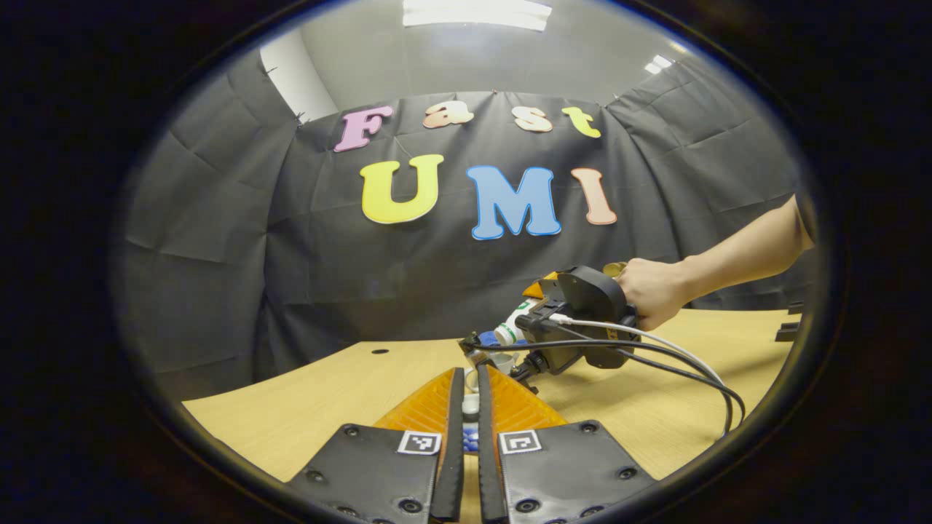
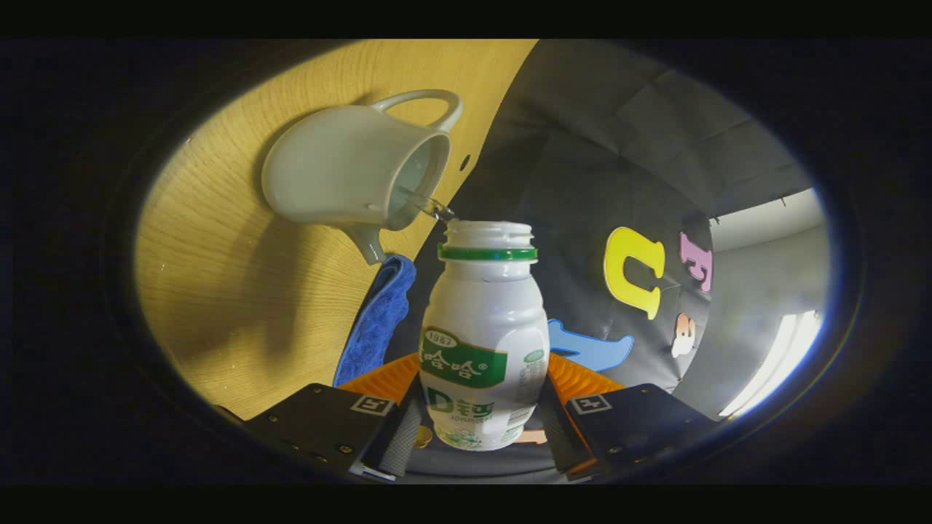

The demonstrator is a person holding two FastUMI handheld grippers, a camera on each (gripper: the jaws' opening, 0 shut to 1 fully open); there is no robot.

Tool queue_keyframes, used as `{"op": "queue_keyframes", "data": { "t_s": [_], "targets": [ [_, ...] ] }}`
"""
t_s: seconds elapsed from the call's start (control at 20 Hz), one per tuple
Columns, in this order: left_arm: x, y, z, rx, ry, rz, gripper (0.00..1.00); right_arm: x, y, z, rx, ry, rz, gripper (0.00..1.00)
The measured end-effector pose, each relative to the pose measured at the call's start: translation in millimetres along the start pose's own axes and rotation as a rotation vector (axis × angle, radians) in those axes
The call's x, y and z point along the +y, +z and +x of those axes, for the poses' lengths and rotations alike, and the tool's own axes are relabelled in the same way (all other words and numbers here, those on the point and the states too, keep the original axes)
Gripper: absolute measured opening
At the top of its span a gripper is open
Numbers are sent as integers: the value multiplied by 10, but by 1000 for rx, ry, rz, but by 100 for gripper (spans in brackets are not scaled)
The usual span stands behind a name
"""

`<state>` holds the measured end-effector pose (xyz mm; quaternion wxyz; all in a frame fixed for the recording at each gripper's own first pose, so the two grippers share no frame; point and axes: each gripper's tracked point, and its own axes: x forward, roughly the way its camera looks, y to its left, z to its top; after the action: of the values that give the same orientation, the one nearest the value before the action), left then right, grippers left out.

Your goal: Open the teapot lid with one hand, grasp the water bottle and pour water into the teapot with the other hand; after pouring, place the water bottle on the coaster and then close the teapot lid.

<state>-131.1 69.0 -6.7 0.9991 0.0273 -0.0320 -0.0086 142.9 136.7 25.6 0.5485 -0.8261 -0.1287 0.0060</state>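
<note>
In the right gripper view my right gripper (image 2: 483, 386) is shut on a white plastic water bottle (image 2: 484, 327) with a green neck ring, uncapped and tipped over. A thin stream of water runs from its mouth into the open top of the white teapot (image 2: 342, 171), which stands lidless on the wooden table. A blue cloth coaster (image 2: 378, 320) lies beside the spout. In the left gripper view my left gripper (image 1: 471, 375) is shut on a small white piece, the teapot lid (image 1: 471, 405). Just beyond it a hand holds the right gripper (image 1: 575, 327) and the tilted bottle (image 1: 510, 329).
The wooden table (image 1: 655, 415) reaches to the black cloth wall behind. Black and white cables (image 1: 677, 356) trail from the right gripper across the table's right side. A small dark hole (image 1: 379, 351) sits in the tabletop at the far left.
</note>
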Motion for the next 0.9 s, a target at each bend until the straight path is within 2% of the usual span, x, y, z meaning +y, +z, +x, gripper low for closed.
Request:
{"op": "queue_keyframes", "data": {
  "t_s": [0.15,0.2,0.35,0.4,0.45,0.55,0.7,0.75,0.8,0.9],
  "targets": [
    [-5,0,3,3,-2,0,15,-70,-1,35,-5,-13,-29,72],
    [-13,0,3,4,-3,1,19,-77,3,31,-7,-14,-36,72],
    [-17,-7,-2,6,-5,1,19,-104,27,56,-16,-23,-59,72],
    [-23,-15,6,8,-7,3,15,-117,35,64,-20,-25,-69,72],
    [-34,-14,11,11,-9,5,19,-134,36,71,-22,-27,-79,72],
    [-34,-24,1,10,-11,4,15,-127,51,66,-26,-21,-89,72],
    [-21,-7,-4,6,-10,5,15,-157,74,73,-37,-23,-111,72],
    [-19,5,-2,5,-10,5,19,-161,79,77,-40,-22,-116,72],
    [-20,3,4,4,-10,5,15,-166,76,82,-41,-23,-120,72],
    [-17,-3,-4,6,-9,8,19,-184,92,78,-45,-30,-134,72]
  ]
}}
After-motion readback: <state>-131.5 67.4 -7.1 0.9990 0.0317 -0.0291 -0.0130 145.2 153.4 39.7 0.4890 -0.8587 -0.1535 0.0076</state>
